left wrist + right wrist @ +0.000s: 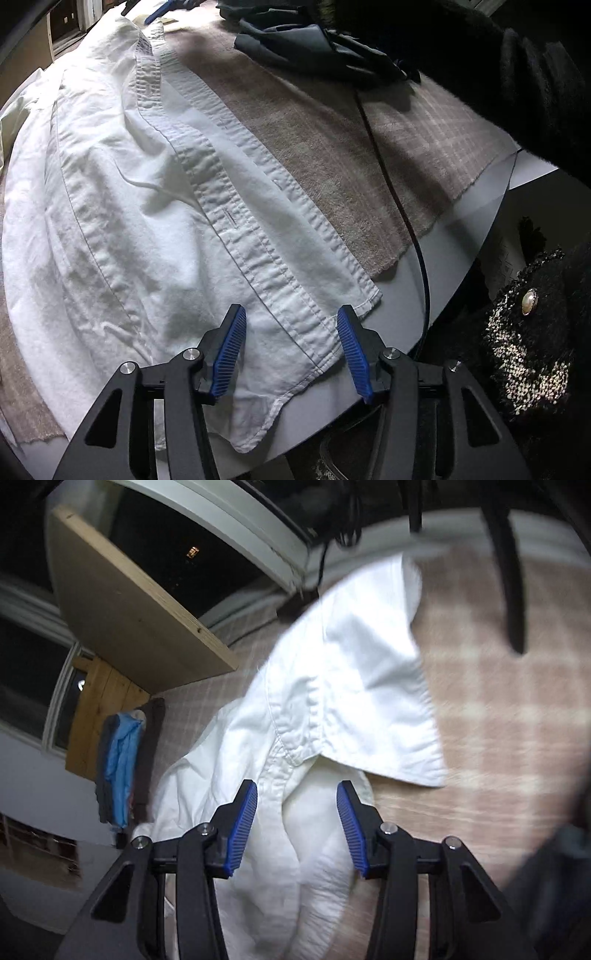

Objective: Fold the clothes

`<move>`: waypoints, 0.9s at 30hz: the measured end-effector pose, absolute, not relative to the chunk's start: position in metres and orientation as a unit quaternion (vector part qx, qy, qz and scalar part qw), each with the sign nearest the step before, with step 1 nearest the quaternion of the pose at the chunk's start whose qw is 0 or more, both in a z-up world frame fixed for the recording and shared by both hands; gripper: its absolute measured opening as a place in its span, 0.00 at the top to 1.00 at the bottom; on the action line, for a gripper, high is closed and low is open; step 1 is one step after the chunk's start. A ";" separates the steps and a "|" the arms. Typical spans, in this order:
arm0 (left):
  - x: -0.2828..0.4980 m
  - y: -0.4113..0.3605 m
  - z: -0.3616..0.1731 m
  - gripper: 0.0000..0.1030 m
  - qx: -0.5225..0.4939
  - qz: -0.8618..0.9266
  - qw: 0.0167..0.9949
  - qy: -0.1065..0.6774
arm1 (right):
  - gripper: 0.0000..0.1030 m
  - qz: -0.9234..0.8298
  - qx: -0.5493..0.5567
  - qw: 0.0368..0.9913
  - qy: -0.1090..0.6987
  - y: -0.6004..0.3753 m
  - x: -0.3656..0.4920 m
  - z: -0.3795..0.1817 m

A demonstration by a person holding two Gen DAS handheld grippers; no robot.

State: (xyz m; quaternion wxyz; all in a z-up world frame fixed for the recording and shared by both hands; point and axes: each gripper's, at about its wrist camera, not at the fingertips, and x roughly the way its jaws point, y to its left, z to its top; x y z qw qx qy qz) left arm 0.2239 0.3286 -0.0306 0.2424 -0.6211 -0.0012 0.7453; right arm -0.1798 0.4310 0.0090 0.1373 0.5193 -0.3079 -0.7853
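I've got the left gripper [291,350] angled down over the near edge of the desk [436,258], blue fingers [231,354] spread apart with nothing pinched; the hem corner of the white shirt [155,206] lies flat below and between them, not gripped as far as I can see. The shirt is spread out across a pinkish plaid towel [314,147] that covers the desk, its button placket [236,206] running diagonally from the far left toward the near edge, hem reaching just over the towel's near border onto bare desk. A thin dark cable [399,206] runs across the towel and off the near edge, right of the shirt. Dark grey clothes [314,44] are piled at the far side of the desk, apart from the shirt. A black tweed garment with a pearl button [528,295], worn by the person, shows at the right. On my right gripper [297,827] view the picture is smeared by motion. Its fingers [242,830] are also apart, a bunched fold of the white shirt [343,686] sits between them, but the pads don't seem to press it. The plaid towel [498,709] lies under the shirt here too. A blue cloth [120,768] hangs at the left background, well apart.
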 end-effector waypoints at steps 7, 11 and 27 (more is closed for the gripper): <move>0.227 0.327 -0.031 0.52 -0.615 0.751 0.240 -0.003 | 0.98 -0.765 0.498 0.180 -0.367 0.430 -0.190 -0.006; 0.227 0.325 -0.032 0.52 -0.614 0.753 0.237 -0.006 | 0.99 -0.817 0.439 0.152 -0.341 0.451 -0.177 0.026; 0.227 0.323 -0.028 0.58 -0.621 0.751 0.222 -0.032 | 0.53 -0.792 0.536 0.161 -0.244 0.415 -0.139 0.021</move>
